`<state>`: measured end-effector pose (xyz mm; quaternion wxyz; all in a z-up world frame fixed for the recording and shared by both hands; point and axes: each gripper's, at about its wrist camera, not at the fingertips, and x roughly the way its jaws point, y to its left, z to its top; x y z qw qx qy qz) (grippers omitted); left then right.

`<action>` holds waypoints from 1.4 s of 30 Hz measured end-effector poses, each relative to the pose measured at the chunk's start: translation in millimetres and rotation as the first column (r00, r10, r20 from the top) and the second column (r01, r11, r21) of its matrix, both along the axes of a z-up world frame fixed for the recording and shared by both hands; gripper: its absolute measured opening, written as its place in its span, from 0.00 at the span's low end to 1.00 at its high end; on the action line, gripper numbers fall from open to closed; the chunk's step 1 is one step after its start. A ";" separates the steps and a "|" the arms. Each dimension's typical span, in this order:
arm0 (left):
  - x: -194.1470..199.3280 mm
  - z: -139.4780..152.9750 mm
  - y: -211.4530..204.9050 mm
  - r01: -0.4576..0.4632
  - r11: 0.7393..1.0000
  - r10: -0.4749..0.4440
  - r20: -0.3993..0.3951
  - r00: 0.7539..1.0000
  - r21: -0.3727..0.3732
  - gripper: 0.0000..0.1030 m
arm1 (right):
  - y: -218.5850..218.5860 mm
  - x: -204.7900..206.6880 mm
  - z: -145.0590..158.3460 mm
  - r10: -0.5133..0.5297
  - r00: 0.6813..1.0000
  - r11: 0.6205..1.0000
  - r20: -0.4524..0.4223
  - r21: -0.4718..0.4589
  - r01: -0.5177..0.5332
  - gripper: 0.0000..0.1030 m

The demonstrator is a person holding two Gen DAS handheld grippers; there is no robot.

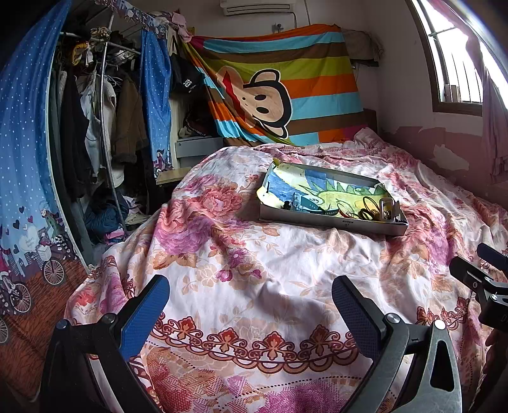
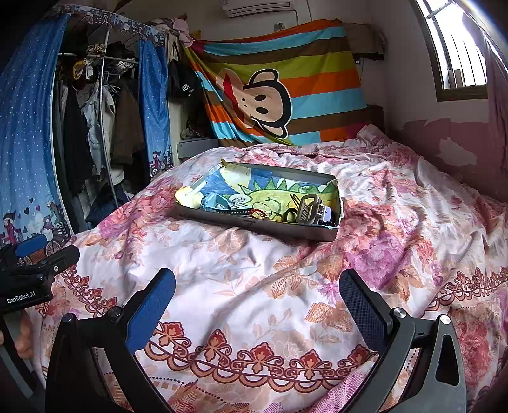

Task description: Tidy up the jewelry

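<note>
Grey jewelry tray (image 1: 330,222) on floral bedspread (image 1: 254,263) — well beyond both empty, wide-open claws — left claw (image 1: 250,305), right claw (image 2: 257,301).

Floral bed cover (image 1: 254,270) in pink, orange and white, wrinkled, spread over the bed. Striped cloth with a cartoon monkey face (image 1: 270,98) hanging behind the bed head. On the left, open wardrobe with dark hanging clothes (image 1: 95,120), framed by a blue dotted curtain (image 1: 25,143) printed with bicycles near its lower edge. Air conditioner (image 2: 257,8) high on the back wall. Barred window (image 1: 460,63) at upper right, beside a pink wall with peeling paint (image 2: 451,139).
</note>
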<state>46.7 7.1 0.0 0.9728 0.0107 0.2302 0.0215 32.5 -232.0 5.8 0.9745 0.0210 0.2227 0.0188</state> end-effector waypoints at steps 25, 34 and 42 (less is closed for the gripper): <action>0.0 -0.8 -0.2 0.000 1.000 0.000 0.001 1.000 0.002 1.00 | 0.8 -0.3 -0.1 0.000 1.000 1.000 -0.001 -0.001 0.000 0.98; -0.1 -0.7 -0.7 0.001 1.000 -0.001 0.001 1.000 0.002 1.00 | 0.9 -0.3 0.0 0.000 1.000 1.000 -0.001 -0.001 0.000 0.98; -0.6 2.5 0.6 -0.009 1.000 0.009 0.007 1.000 -0.001 1.00 | 0.8 -0.2 0.0 0.000 1.000 1.000 0.000 -0.001 0.000 0.98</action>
